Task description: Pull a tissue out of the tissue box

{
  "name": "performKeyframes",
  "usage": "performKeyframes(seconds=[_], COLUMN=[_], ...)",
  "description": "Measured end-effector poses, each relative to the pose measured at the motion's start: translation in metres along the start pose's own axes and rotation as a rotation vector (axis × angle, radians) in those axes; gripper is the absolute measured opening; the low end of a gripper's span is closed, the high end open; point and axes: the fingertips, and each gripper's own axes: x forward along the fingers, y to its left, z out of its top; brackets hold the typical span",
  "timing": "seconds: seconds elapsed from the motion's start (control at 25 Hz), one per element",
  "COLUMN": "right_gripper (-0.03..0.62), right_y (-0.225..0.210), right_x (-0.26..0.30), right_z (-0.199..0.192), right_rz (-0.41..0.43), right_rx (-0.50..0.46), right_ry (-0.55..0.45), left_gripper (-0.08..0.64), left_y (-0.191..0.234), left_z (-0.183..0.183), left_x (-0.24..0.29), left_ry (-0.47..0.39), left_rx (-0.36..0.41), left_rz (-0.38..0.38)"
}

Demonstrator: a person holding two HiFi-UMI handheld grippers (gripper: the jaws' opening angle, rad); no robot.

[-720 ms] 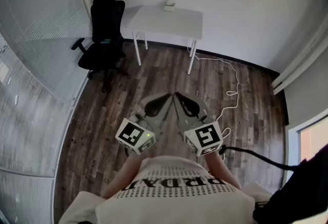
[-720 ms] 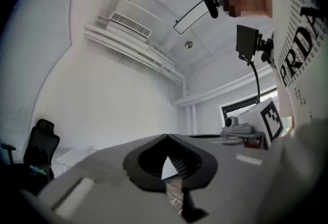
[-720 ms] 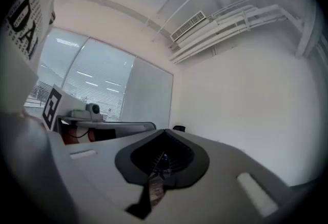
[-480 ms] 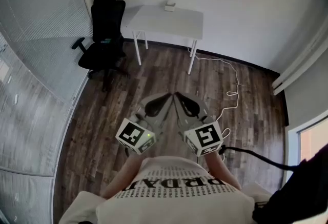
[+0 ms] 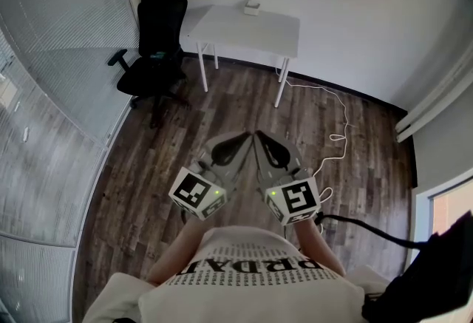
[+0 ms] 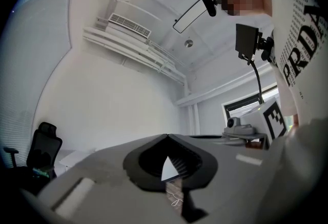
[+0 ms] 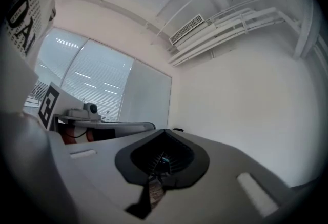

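the white surface (image 5: 244,32) is standing beside the black chair (image 5: 158,33). the left claw (image 5: 244,138) and right claw (image 5: 259,138) are hovering closed and empty over the wooden floor (image 5: 140,188), well apart from the tissue box (image 5: 252,7) sitting on that surface's far edge.

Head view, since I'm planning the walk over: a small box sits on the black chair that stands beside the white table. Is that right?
Not quite. The small box sits on the white table, near its back edge by the wall, not on the black chair that stands beside the table. The head view shows this.
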Motion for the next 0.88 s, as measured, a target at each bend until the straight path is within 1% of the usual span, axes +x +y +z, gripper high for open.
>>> performKeyframes(seconds=[0.08, 0.2, 0.28, 0.52, 0.76, 0.88], right_gripper=[0.008, 0.008, 0.008, 0.008, 0.008, 0.008], right_y=[0.0, 0.0, -0.003, -0.011, -0.013, -0.02], right_x=[0.001, 0.002, -0.001, -0.006, -0.023, -0.031], right_z=[-0.002, -0.005, -0.007, -0.01, -0.014, -0.023], right_rz=[0.009, 0.027, 0.034, 0.048, 0.07, 0.073], right_rx=[0.0, -0.015, -0.009, 0.002, -0.009, -0.002], right_ry=[0.008, 0.028, 0.026, 0.033, 0.033, 0.047], left_gripper=[-0.009, -0.009, -0.009, -0.009, -0.009, -0.009], left_y=[0.002, 0.002, -0.001, -0.011, -0.026, -0.034], left_z=[-0.004, -0.008, -0.011, -0.012, -0.025, -0.028], left_x=[-0.001, -0.001, 0.001, 0.009, 0.01, 0.014], left_ry=[0.009, 0.028, 0.037, 0.044, 0.062, 0.066], left_rx=[0.022, 0.026, 0.035, -0.013, 0.0, -0.022], left_rz=[-0.003, 0.002, 0.007, 0.024, 0.042, 0.059])
